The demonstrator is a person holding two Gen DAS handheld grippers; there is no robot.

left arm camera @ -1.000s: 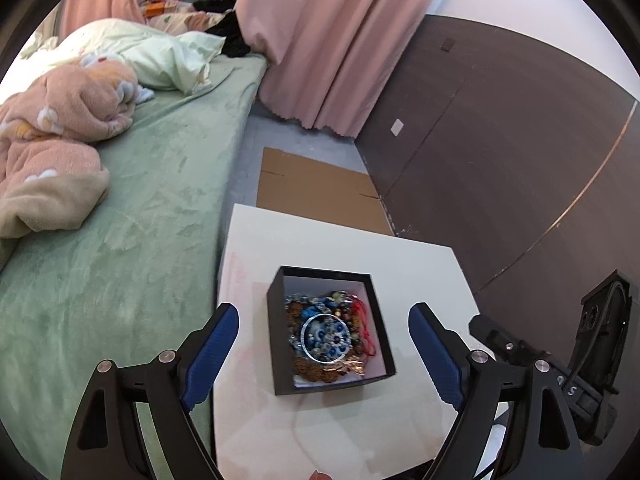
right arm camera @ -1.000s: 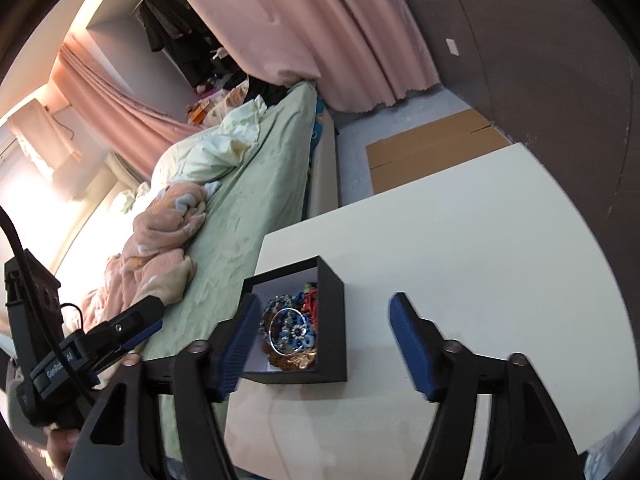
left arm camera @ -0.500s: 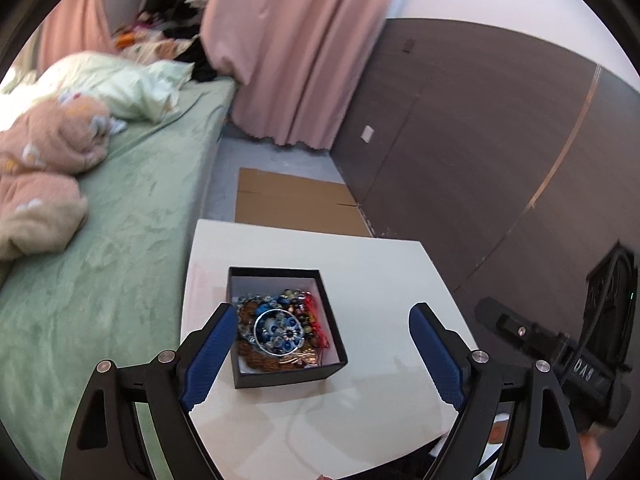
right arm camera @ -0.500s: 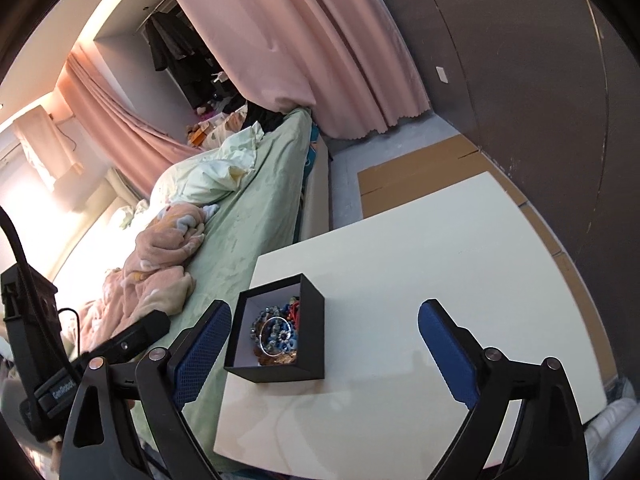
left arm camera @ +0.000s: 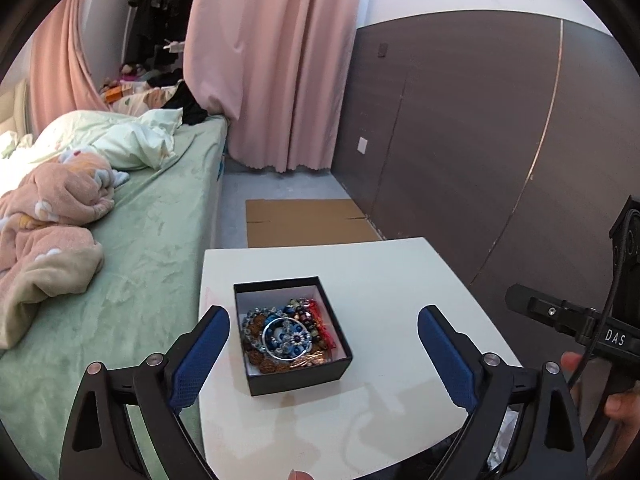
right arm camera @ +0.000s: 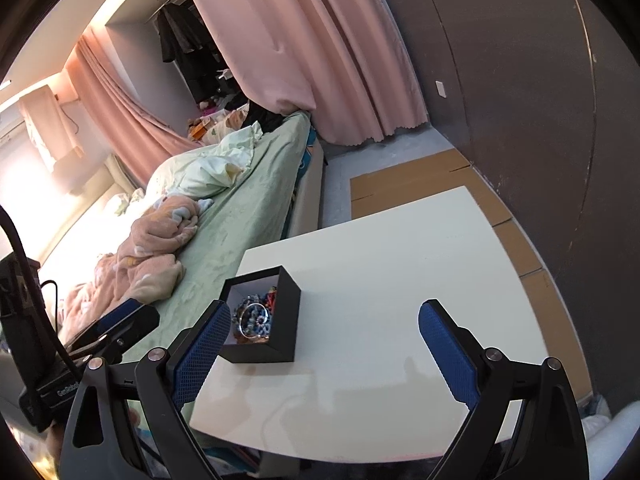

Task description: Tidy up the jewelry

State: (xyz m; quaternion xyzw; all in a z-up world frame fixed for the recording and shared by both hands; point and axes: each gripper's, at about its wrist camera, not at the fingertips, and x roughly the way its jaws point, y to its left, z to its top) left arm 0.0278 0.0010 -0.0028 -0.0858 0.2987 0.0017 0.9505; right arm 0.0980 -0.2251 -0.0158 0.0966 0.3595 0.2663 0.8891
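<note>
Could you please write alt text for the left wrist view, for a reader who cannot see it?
An open black square box heaped with beaded jewelry sits on a white table, framed by the left gripper, whose blue-padded jaws stand wide and empty. A green bed lies left, pink curtains behind.

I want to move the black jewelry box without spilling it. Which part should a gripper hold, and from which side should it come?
Probably best to grip the black box across two opposite outer walls, coming down from above. Its walls are straight and upright, and it lies flat on the white table with free space all around. The jewelry is heaped inside, so keep the box level. The left gripper stands open, holding nothing.
</note>
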